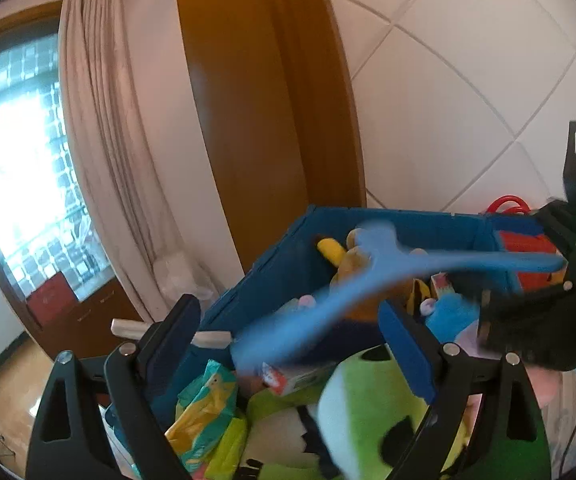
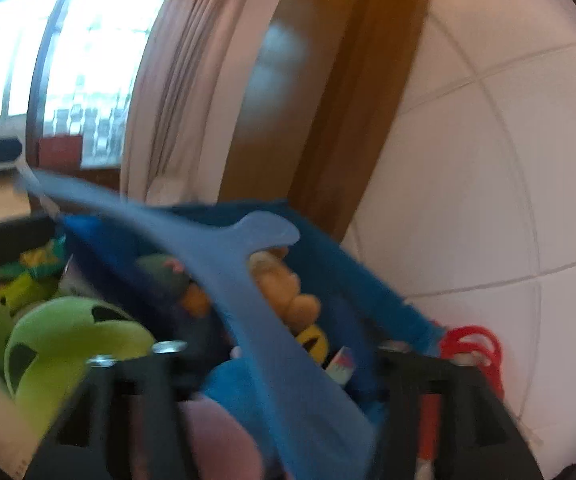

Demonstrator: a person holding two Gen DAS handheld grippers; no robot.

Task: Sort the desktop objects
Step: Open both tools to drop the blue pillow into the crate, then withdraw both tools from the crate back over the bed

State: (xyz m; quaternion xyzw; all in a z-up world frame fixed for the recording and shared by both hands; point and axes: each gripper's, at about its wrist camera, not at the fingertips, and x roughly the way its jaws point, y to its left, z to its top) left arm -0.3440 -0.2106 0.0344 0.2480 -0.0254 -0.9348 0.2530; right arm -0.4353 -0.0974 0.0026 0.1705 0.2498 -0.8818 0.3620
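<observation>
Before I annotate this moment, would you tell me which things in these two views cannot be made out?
- Blue hanger: smeared by motion in both views; the right hand-held gripper's grip point is cut off by the bottom edge.
- Blue bin: its contents are overlapped by the hanger and plush toys.
- Small carton, left view: print too blurred to read.
- Red loop: mostly behind the gripper.

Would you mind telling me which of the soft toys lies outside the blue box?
The green toy with black patches; the orange and blue ones sit inside the blue box.
</observation>
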